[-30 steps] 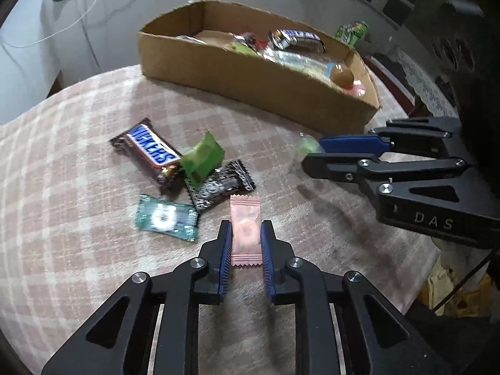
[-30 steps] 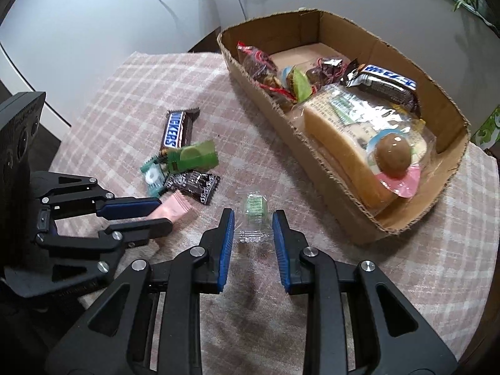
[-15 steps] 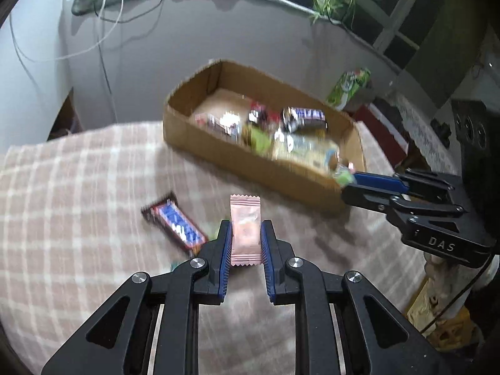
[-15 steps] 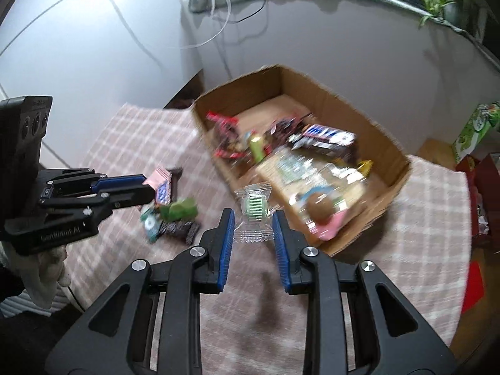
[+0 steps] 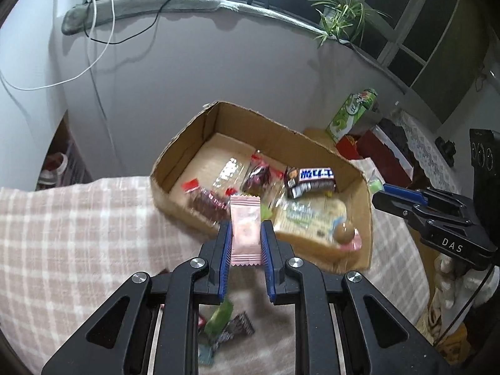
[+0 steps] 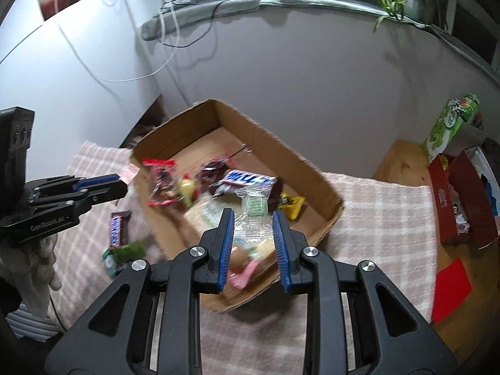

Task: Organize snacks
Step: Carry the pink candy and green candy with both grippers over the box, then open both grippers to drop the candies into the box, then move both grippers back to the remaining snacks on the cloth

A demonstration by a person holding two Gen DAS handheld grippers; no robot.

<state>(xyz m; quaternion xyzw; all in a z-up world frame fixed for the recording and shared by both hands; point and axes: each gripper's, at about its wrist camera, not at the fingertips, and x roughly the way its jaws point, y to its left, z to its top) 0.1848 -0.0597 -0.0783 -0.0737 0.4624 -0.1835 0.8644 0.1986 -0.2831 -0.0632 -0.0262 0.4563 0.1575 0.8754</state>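
Left fingers clamped on the pink sachet, blue pads pressing both long edges, sachet upright and off the desk. Right fingers gripping the clear wrapper with the green candy, pads pinching its crinkled sides, gap a bit wider than on the left.

Both loads hang over the cardboard box. In the left view the sachet lines up with the box's near wall; in the right view the clear wrapper sits over the box interior.

Inside the box: dark chocolate bar with blue-white label, red-trimmed clear packets, a big clear-bagged bread pack with a brown ball on it, and a yellow pack by the right wall. Far end of the box floor is bare.

Still out on the checked desk cloth: blue-label bar, green wrapper, black wrapper, a teal one, blurred.

Beyond the desk: green carton, red box, plant on the window sill, cables down the wall.
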